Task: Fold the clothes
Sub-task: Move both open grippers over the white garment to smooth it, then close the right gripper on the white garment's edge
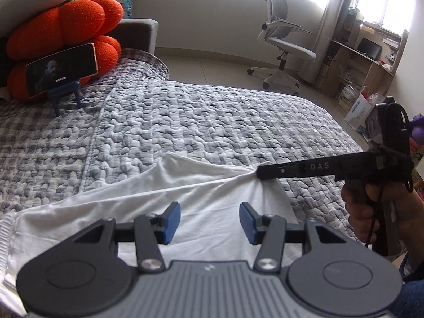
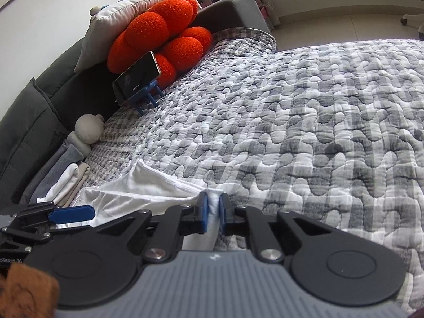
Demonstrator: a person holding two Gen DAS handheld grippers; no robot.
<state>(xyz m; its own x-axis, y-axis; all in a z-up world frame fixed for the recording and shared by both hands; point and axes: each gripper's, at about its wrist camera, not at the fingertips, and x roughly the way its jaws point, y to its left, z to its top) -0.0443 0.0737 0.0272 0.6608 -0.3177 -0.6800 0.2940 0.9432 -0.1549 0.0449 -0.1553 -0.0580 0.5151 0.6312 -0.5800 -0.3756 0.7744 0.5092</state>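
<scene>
A white shirt (image 1: 148, 206) lies spread across the lower part of the frame. It is soft, thin and wrinkly. One corner is pulled up tight into a bunch at the middle right, and long folds run from there toward the lower left.

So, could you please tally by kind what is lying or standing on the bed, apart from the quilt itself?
White garment being folded: 1
Orange pumpkin cushions: 2
Light pillow: 1
Phone on blue stand: 1
Grey plush toy: 1
Stack of folded clothes: 1
Total: 7
</scene>
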